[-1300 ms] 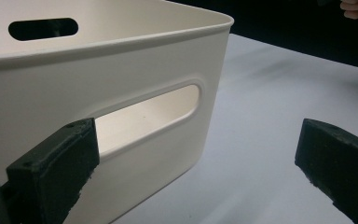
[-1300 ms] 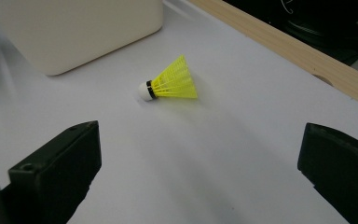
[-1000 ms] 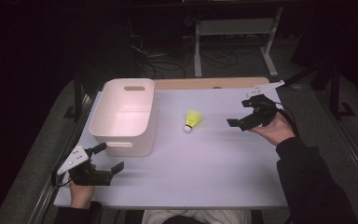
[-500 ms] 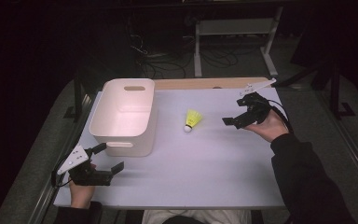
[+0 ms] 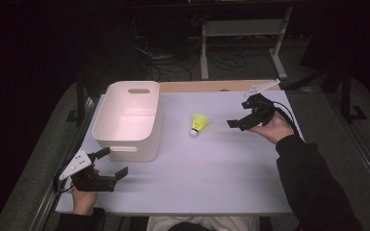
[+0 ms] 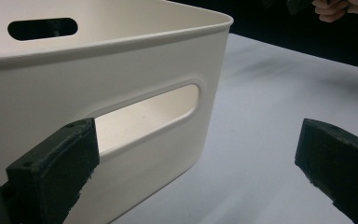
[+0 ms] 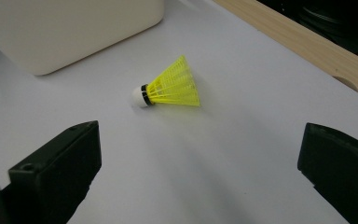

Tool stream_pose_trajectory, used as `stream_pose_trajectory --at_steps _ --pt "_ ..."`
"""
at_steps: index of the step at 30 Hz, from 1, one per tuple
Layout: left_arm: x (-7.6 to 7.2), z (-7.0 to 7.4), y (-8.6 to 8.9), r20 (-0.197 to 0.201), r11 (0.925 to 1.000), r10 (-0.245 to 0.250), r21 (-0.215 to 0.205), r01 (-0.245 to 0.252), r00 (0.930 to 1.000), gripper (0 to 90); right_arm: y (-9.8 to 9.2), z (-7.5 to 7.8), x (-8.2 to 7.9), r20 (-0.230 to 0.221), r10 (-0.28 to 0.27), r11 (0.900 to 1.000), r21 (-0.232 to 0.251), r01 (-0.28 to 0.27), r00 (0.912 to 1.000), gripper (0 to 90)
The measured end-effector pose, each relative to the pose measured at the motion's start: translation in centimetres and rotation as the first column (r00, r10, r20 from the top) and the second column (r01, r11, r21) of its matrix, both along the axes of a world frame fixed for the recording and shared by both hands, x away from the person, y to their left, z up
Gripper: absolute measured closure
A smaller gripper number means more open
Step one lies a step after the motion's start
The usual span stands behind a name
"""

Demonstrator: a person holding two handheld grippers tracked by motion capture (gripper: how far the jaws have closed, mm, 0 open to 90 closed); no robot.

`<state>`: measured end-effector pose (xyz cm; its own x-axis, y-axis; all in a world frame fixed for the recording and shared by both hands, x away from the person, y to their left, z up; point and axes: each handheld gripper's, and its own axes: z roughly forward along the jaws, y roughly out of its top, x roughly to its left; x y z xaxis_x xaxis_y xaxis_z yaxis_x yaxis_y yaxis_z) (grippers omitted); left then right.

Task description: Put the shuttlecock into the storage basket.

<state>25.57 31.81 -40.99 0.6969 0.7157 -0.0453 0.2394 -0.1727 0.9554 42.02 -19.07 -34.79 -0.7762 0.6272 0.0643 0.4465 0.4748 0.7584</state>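
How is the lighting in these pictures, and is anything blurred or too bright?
High view: the table is lit, the surroundings nearly black, and the white bin looks slightly overexposed. Left gripper view: the near black jaws are soft, the bin clearer. Right gripper view: the yellow shuttlecock is sharp, with a faint shadow.

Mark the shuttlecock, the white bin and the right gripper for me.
shuttlecock (image 7: 175,86), right gripper view, on its yellow skirt.
white bin (image 5: 107,124), high view, on its left rim.
right gripper (image 5: 238,122), high view, midway between its fingers.
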Motion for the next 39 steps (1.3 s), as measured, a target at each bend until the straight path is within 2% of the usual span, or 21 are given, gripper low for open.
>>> stream_pose_trajectory --at_steps 13,27,39 --pt "0.0 0.0 0.0 0.0 1.0 -0.001 0.0 0.001 1.0 0.0 1.1 -0.4 1.4 -0.014 0.001 1.0 -0.017 -0.001 0.9999 0.0" --pt "0.0 0.0 0.0 0.001 1.0 -0.001 0.0 0.001 1.0 0.0 1.5 -2.3 3.2 -0.044 -0.025 1.0 -0.019 0.024 0.9987 0.0" --pt "0.0 0.0 0.0 0.0 1.0 -0.002 -0.002 0.002 1.0 0.0 2.2 -2.8 4.1 -0.059 -0.017 0.999 -0.032 0.015 0.9981 4.3"
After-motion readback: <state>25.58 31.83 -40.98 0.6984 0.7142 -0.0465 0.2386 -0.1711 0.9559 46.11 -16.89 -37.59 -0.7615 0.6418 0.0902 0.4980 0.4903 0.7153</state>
